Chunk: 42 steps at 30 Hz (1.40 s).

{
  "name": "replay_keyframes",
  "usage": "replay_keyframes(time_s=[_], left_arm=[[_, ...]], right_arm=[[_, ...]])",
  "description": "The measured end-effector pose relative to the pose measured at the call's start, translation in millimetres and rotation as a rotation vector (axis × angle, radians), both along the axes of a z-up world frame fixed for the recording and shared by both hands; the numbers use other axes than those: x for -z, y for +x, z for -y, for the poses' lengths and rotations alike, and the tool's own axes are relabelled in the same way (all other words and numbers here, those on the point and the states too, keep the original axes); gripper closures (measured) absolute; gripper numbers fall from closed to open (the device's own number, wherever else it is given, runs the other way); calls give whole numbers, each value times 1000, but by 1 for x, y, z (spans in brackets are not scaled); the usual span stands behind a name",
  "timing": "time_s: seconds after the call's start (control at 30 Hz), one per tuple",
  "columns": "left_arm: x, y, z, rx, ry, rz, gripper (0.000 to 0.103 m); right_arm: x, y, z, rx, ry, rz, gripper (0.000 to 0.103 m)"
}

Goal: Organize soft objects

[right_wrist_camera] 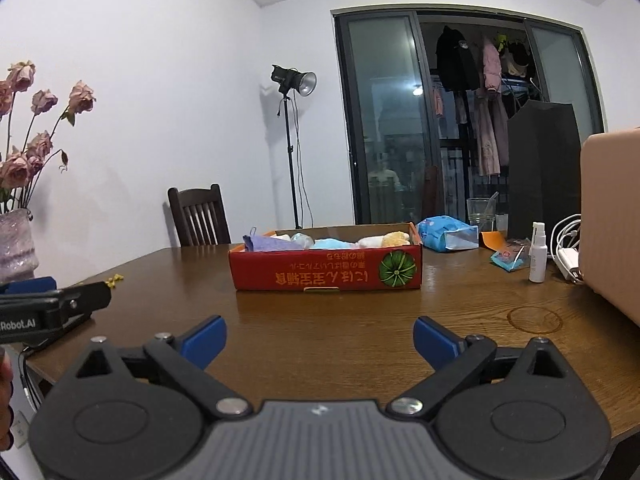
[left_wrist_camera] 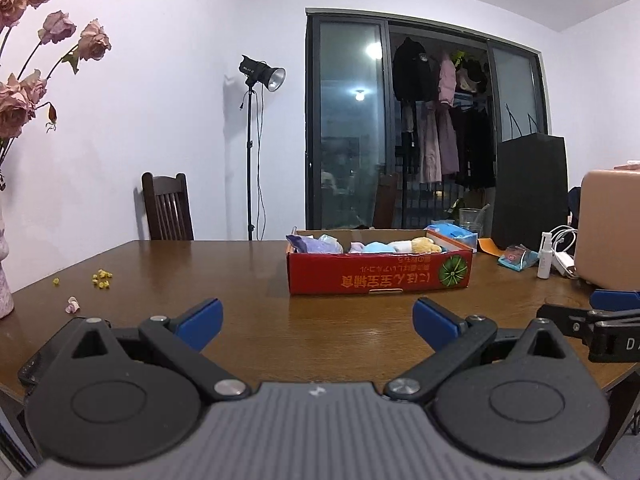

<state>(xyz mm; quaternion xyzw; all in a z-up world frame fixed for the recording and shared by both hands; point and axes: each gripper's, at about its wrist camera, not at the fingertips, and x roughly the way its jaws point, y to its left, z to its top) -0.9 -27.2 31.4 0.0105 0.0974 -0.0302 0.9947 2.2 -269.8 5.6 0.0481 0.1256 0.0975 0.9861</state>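
A red cardboard box (left_wrist_camera: pixel 376 276) (right_wrist_camera: pixel 320 272) stands on the brown wooden table (left_wrist_camera: pixel 260 320) (right_wrist_camera: pixel 340 340) ahead of both grippers. It holds several soft objects: a purple one (left_wrist_camera: pixel 310 245) (right_wrist_camera: pixel 266 243), a light blue one (left_wrist_camera: pixel 376 247) (right_wrist_camera: pixel 332 244), a white one (right_wrist_camera: pixel 370 241) and a yellow plush (left_wrist_camera: pixel 426 245) (right_wrist_camera: pixel 396 239). My left gripper (left_wrist_camera: pixel 318 324) is open and empty, low over the table's near edge. My right gripper (right_wrist_camera: pixel 320 338) is open and empty beside it. Each shows at the edge of the other's view, the right in the left wrist view (left_wrist_camera: pixel 612 300) and the left in the right wrist view (right_wrist_camera: pixel 28 286).
A blue tissue pack (left_wrist_camera: pixel 450 234) (right_wrist_camera: pixel 446 234), a glass (right_wrist_camera: pixel 480 210), a white spray bottle (right_wrist_camera: pixel 537 252), a small blue packet (right_wrist_camera: pixel 510 258), a white charger (right_wrist_camera: pixel 568 256) and a tan case (right_wrist_camera: pixel 612 220) stand at the right. A vase of dried roses (right_wrist_camera: pixel 16 240) and fallen petals (left_wrist_camera: pixel 102 278) are left.
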Motion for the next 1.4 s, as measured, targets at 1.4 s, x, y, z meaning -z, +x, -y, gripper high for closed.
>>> replay_keyframes(time_s=[1.4], left_arm=[[3, 5, -3, -12, 13, -19, 0]], right_arm=[[4, 4, -1, 21, -2, -16, 0]])
